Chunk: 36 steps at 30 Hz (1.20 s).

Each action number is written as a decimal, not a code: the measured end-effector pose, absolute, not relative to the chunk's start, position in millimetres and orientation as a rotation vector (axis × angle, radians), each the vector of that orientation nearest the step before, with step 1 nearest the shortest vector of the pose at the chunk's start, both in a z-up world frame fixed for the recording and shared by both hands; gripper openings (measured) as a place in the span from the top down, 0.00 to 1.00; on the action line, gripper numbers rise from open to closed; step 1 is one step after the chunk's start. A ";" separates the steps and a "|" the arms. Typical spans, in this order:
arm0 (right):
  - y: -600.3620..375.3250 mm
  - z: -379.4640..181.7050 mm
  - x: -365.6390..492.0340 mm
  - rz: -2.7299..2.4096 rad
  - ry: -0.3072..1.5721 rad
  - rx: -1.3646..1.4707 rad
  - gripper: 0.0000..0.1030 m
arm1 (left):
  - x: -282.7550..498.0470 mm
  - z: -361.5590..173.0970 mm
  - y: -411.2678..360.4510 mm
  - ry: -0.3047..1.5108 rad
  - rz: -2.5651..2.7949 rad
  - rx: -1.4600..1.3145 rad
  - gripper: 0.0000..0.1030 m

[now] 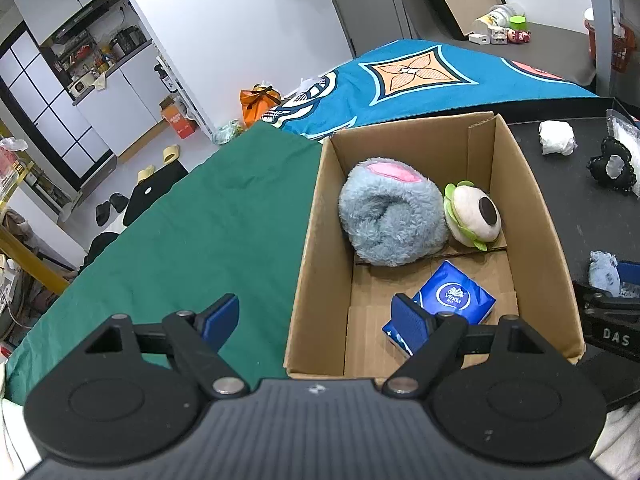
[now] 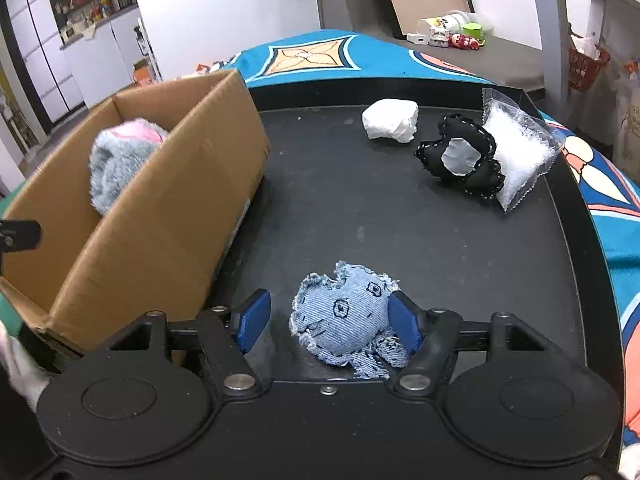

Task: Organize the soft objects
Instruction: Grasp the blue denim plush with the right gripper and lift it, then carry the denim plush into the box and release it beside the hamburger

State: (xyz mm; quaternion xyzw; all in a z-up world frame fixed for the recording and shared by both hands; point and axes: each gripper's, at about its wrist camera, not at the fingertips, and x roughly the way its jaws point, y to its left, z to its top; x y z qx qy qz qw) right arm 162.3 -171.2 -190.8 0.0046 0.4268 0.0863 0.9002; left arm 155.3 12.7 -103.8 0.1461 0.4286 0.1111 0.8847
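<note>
Right gripper (image 2: 328, 322) brackets a denim toy (image 2: 344, 320) on the black tray (image 2: 400, 232); left gripper (image 1: 316, 320) hangs spread and empty over the cardboard box (image 1: 316, 216).

The right pads (image 2: 404, 320) stand apart: one blue pad touches the toy's edge, the other is clear of it, so nothing is clamped. The left gripper's fingers straddle the box's near wall, one above the green cloth (image 1: 192, 232). Inside the box lie a blue tissue pack (image 1: 452, 296), a grey-blue plush (image 1: 388, 220) and a burger-shaped plush (image 1: 474, 216). Farther along the tray sit a white wad (image 2: 390, 120), a black heart cushion (image 2: 460, 156) and a clear bag of white filling (image 2: 516, 152).
</note>
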 end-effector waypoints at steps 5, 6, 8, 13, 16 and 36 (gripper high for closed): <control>-173.6 -189.8 158.5 0.139 0.875 -0.054 0.58 | 156.0 -103.9 12.9 0.894 0.230 0.302 0.20; -175.4 -187.9 158.8 0.142 0.876 -0.041 0.61 | 156.0 -103.9 12.9 0.894 0.230 0.301 0.20; -177.7 -183.6 158.9 0.131 0.873 -0.043 0.66 | 155.9 -104.0 12.8 0.895 0.231 0.302 0.20; -183.1 -173.8 162.2 0.121 0.862 -0.005 0.76 | 155.8 -104.5 13.2 0.894 0.232 0.299 0.20; -182.9 -166.1 159.4 0.132 0.838 -0.009 0.79 | 156.6 -104.4 14.3 0.901 0.237 0.293 0.20; -182.3 -114.0 154.1 0.137 0.705 -0.044 0.81 | 150.7 -101.0 22.6 0.890 0.218 0.245 0.20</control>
